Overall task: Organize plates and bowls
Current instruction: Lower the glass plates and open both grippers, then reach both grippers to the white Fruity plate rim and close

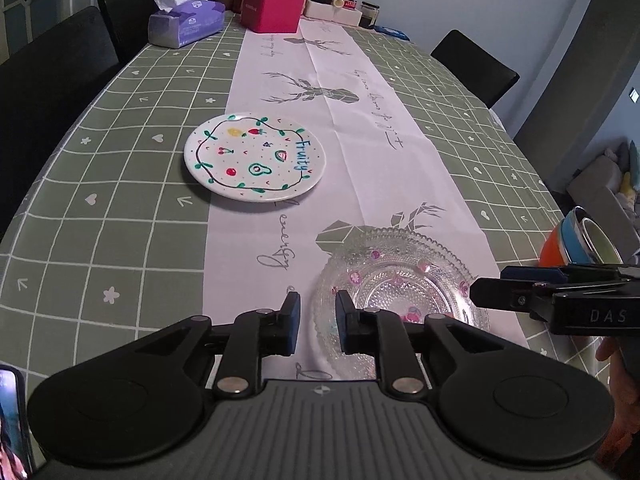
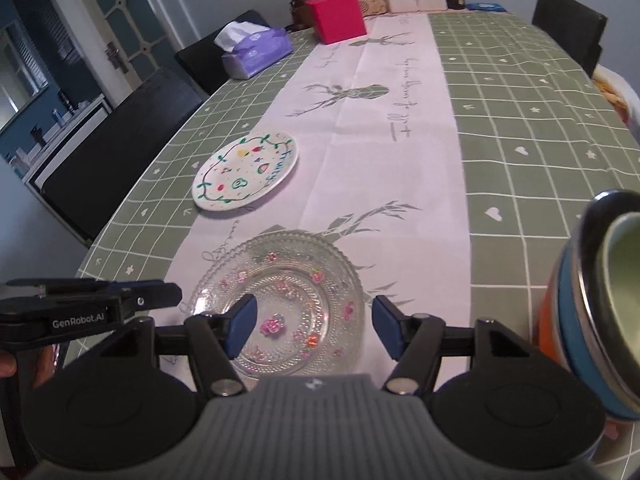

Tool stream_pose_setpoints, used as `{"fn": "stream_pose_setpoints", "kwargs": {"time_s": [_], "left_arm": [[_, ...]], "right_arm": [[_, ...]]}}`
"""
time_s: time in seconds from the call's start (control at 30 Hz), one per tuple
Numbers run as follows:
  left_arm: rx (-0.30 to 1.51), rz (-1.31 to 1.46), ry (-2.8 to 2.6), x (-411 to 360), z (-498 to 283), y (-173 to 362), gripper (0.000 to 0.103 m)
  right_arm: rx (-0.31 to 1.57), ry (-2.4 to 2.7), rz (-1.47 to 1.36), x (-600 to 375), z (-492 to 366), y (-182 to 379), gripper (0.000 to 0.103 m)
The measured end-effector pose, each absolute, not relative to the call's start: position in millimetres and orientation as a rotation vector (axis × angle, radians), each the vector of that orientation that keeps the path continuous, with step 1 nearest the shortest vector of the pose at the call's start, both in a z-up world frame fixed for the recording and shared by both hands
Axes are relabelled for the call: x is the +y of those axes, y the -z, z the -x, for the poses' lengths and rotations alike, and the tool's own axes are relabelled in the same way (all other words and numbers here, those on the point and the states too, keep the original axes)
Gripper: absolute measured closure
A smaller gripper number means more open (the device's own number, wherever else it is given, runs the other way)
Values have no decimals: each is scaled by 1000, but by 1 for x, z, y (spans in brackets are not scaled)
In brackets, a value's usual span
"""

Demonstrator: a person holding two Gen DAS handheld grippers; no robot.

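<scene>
A clear glass plate (image 1: 400, 276) with pink flowers lies on the white runner near the table's front edge. My left gripper (image 1: 318, 320) stands narrowly open at the plate's left rim, which shows in the gap; its pads do not press on it. My right gripper (image 2: 314, 330) hangs wide open over the near part of the glass plate (image 2: 280, 280), holding nothing. A white plate (image 1: 255, 157) painted with fruit and the word "Fruity" sits further back on the left. A nested stack of bowls (image 2: 592, 312), orange, blue and green, stands at the right.
A purple tissue box (image 1: 186, 20), a red box (image 1: 274, 8) and several jars and bottles (image 1: 344, 4) line the far end. Dark chairs (image 1: 52, 64) stand along both sides. A phone (image 1: 12, 424) shows at the lower left.
</scene>
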State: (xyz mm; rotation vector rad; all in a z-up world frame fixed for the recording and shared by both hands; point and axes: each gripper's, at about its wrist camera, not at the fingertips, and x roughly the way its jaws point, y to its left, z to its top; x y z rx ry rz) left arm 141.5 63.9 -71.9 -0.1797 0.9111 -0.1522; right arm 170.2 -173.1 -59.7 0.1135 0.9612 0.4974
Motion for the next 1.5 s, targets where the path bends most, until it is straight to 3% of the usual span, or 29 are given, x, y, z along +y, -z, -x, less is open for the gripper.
{"fn": "stream_pose_setpoints", "kwargs": {"time_s": [0.33, 0.5, 0.7, 0.77, 0.93, 1.5], "left_arm": [[892, 108, 157, 123, -175, 44, 80], [921, 114, 168, 148, -205, 42, 80], [947, 173, 172, 171, -248, 51, 80], [966, 179, 167, 174, -263, 59, 80], [997, 245, 148, 184, -290, 80, 81], [1024, 311, 149, 187, -318, 114, 80]], "right_arm": [[944, -566, -95, -138, -212, 47, 38], [1039, -545, -126, -117, -247, 57, 33], [1120, -549, -110, -90, -280, 71, 44], [1133, -540, -126, -85, -290, 74, 55], [1140, -523, -151, -77, -313, 79, 72], [1195, -495, -303, -77, -353, 108, 73]]}}
